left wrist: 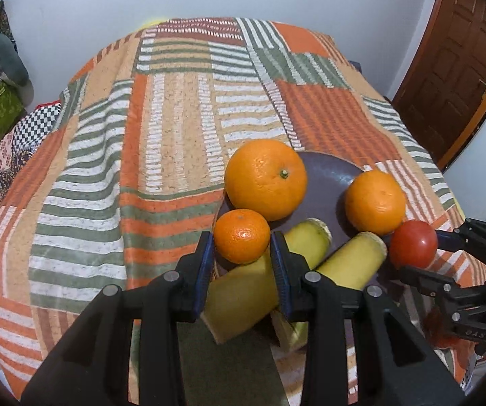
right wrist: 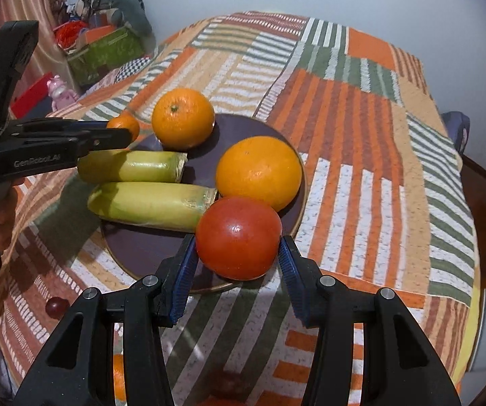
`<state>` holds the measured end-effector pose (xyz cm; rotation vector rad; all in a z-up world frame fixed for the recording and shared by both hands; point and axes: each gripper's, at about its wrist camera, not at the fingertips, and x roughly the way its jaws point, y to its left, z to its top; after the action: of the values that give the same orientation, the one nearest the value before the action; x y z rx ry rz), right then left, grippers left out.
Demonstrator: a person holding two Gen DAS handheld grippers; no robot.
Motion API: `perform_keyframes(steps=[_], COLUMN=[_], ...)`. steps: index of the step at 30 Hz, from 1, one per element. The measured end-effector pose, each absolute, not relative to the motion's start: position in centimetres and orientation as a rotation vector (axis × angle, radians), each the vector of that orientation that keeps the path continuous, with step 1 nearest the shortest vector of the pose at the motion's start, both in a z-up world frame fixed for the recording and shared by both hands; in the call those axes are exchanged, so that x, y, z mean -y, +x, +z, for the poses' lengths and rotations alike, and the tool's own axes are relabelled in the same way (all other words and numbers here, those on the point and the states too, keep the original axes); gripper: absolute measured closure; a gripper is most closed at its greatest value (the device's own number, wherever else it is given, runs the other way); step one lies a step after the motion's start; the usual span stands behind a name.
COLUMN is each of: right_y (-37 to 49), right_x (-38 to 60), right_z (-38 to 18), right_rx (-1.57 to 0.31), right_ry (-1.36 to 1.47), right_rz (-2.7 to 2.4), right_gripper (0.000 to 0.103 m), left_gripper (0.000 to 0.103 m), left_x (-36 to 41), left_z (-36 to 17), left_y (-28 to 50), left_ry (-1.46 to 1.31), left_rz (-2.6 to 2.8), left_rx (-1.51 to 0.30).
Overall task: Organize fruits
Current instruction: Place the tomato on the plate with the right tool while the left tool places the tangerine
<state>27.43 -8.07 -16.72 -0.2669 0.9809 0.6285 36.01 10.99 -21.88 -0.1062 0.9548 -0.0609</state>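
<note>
A dark round plate (left wrist: 324,182) (right wrist: 243,128) lies on the striped cloth. It holds two oranges (left wrist: 266,178) (left wrist: 375,202) and two yellow-green banana pieces (left wrist: 253,287) (left wrist: 351,260). My left gripper (left wrist: 242,247) is shut on a small mandarin (left wrist: 241,235) at the plate's left edge; it shows in the right wrist view too (right wrist: 124,126). My right gripper (right wrist: 237,247) is shut on a red tomato (right wrist: 238,238) over the plate's near rim; the tomato also shows in the left wrist view (left wrist: 413,243).
The table has a patchwork orange, green and white cloth (left wrist: 175,128). A small dark-red fruit (right wrist: 55,306) lies on the cloth near the front left. A brown door (left wrist: 459,61) is at the right; boxes and clutter (right wrist: 104,47) stand beyond the left edge.
</note>
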Motion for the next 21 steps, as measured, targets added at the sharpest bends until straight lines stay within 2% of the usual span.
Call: perform_keyframes(steps=[6, 8, 10, 21], right_y=[27.5, 27.5, 27.4, 24.5], right_x=[7.9, 7.8, 7.9, 9.4], right_z=[-16.7, -16.6, -16.2, -12.5], right_rx=[-1.001, -1.001, -0.986, -0.874], right_ry=[-0.266, -0.264, -0.260, -0.235], right_rz=[0.646, 0.657, 0.650, 0.628], right_gripper=[0.056, 0.053, 0.047, 0.043], left_gripper=[0.066, 0.056, 0.052, 0.052], left_x=[-10.8, -10.7, -10.6, -8.7], left_z=[-22.0, -21.9, -21.6, -17.3], left_y=[36.5, 36.4, 36.1, 31.0], left_ry=[-0.113, -0.117, -0.116, -0.103], left_rz=[-0.064, -0.072, -0.071, -0.099], left_rx=[-0.963, -0.969, -0.966, -0.893])
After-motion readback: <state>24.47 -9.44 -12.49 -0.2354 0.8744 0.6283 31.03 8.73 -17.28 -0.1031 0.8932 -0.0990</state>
